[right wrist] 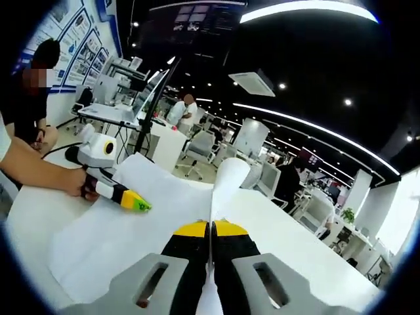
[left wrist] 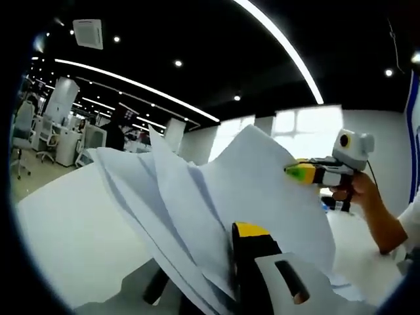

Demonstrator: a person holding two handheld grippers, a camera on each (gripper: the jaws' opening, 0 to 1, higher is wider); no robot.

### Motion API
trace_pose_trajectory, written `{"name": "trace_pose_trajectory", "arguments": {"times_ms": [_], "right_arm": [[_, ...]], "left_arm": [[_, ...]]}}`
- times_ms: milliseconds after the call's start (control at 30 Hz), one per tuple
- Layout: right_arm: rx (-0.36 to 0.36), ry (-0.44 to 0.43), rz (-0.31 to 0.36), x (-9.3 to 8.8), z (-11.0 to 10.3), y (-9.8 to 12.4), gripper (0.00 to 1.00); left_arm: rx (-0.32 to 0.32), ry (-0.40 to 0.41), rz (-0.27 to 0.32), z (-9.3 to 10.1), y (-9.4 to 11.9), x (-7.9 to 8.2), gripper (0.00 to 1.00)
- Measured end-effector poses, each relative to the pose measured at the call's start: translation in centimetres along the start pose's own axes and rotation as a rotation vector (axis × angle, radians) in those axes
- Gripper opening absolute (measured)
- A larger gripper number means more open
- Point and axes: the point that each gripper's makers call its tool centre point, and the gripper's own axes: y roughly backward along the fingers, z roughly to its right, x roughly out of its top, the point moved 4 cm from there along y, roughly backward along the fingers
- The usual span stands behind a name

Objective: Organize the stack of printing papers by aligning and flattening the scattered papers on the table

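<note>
white sheets of printing paper [left wrist: 197, 203] make up the whole job, and they are not yet a tidy stack: in the left gripper view they are lifted off the white table [left wrist: 72, 236] as a loose fan, their edges splayed apart in layers rather than lined up, and several corners stand at different angles. the left gripper [left wrist: 246, 252], black with yellow tips, holds this fan at its near edge, with sheets passing between its two jaws, which look closed down on the paper. in the right gripper view the right gripper [right wrist: 210, 230] has its yellow-tipped jaws drawn almost together with only a thin slit between them, and a curled edge of the paper [right wrist: 226, 180] runs up out of that slit, so it appears to be pinching the sheets as well. across from it in that view, the other gripper [right wrist: 134, 200] rests its tip on a broad flat sheet, with the person's hand [right wrist: 72, 180] behind it. judged from this, the sheets have been gathered and picked up from both sides, but the aligning is barely begun: the edges need squaring together, and the bundle has yet to be laid down and flattened on the table.
</note>
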Motion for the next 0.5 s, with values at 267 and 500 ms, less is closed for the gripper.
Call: {"name": "trace_pose_trajectory", "arguments": {"times_ms": [267, 500], "right_arm": [[0.014, 0.006, 0.004, 0.23, -0.69, -0.17, 0.00], [0.025, -0.002, 0.008, 0.29, -1.05, -0.28, 0.00]], "left_arm": [[0.004, 0.000, -0.001, 0.08, 0.06, -0.07, 0.13], [0.000, 0.010, 0.003, 0.10, 0.09, -0.02, 0.13]]}}
